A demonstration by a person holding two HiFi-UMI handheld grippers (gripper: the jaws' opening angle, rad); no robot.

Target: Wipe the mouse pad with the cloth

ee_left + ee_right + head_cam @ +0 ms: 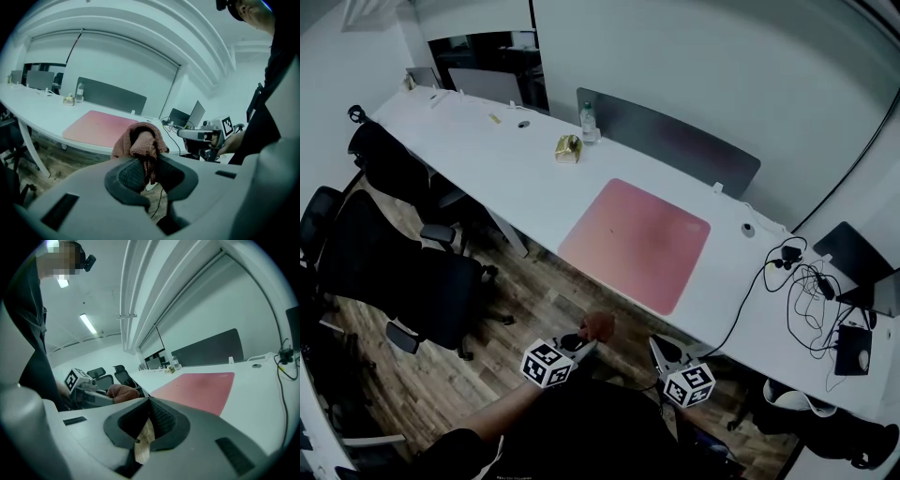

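Cloth (140, 140) sits bunched in my left claw (149, 169). The jaws are clamped on one fold, and most of the wad stands proud above the tips. My right claw (149, 420) is closed on itself with nothing in it. Both hang off the near edge of the bench (525, 187), over the floor, well short of the pink mouse pad (637, 244), which lies flat and untouched in the middle.

My worries, as I judge them:

- **Grip:** it bites only a small part of the cloth, so dragging across the pad may tug the cloth out or let it roll under the tips, and hard plastic would scrape the surface instead.
- **Pad:** nothing pins it, and on that smooth top a firm stroke could push it along or ruck a corner.
- **Cables:** a sweep running too far right would reach the cables (802, 286) beside it.
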